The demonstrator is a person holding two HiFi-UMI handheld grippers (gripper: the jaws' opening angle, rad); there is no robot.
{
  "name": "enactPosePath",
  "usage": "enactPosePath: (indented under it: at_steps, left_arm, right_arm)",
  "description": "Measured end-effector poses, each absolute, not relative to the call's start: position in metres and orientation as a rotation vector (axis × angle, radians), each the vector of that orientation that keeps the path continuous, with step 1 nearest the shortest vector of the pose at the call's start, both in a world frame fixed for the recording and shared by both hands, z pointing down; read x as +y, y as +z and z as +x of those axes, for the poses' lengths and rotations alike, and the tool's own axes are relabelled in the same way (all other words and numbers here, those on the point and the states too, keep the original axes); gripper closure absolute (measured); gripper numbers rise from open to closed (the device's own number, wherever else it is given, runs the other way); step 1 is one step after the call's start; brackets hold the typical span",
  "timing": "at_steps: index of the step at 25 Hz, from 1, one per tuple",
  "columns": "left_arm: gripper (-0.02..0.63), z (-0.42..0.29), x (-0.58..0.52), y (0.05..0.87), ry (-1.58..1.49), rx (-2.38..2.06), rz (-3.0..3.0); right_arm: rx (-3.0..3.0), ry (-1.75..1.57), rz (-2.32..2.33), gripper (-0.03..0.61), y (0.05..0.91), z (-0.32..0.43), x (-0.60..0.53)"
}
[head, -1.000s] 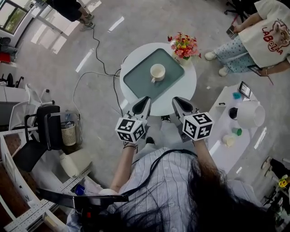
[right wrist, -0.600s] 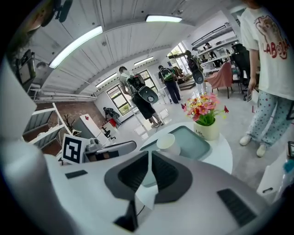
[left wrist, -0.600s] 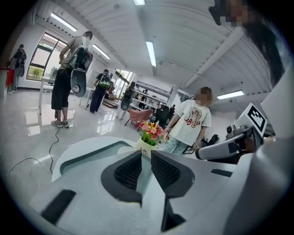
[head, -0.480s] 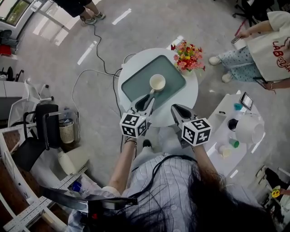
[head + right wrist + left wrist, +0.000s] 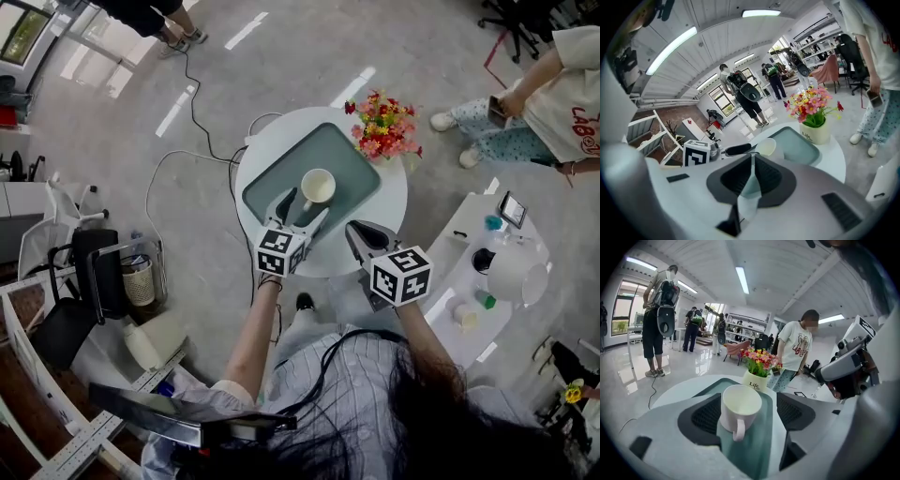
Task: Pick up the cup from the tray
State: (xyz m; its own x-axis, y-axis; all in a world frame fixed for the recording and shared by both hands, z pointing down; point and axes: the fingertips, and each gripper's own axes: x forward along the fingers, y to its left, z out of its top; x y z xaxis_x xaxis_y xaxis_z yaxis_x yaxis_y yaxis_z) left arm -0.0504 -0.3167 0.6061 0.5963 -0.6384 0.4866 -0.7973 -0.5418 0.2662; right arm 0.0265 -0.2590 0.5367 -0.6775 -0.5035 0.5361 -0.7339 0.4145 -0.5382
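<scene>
A white cup (image 5: 318,187) stands upright on the teal tray (image 5: 353,161), which lies on a round white table (image 5: 389,192). My left gripper (image 5: 303,208) reaches over the tray's near edge, and its jaws are opening. In the left gripper view the cup (image 5: 740,404) sits between the two pads with its handle toward the camera; a gap shows on the right side, so nothing grips it. My right gripper (image 5: 352,230) hangs over the table's near rim, right of the cup. Its jaws are shut with nothing in them (image 5: 752,174). From there the cup (image 5: 766,146) lies ahead on the tray (image 5: 797,143).
A pot of red and yellow flowers (image 5: 386,127) stands at the tray's far right corner. A second white table (image 5: 473,281) with small items is to the right. A person (image 5: 548,89) sits at the far right. A cable (image 5: 192,155) runs over the floor on the left.
My left gripper has moved forward over the tray until its jaws flank the cup, and they went from shut to spread. The right gripper edged forward a little.
</scene>
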Motion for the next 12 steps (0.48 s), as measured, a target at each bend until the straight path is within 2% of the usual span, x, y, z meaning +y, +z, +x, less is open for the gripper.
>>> enactPosePath:
  at_steps: [5,12]
  left_arm:
    - [0.167,-0.045,-0.325,0.628,0.526,-1.094,2.379]
    - [0.146,-0.04,-0.337,0.653,0.56,-1.082,2.357]
  right_arm:
    - [-2.353,1.141,1.068,0.537,0.546,0.029,-0.262]
    - [-2.323,1.161,1.075,0.537,0.556,0.035,-0.262]
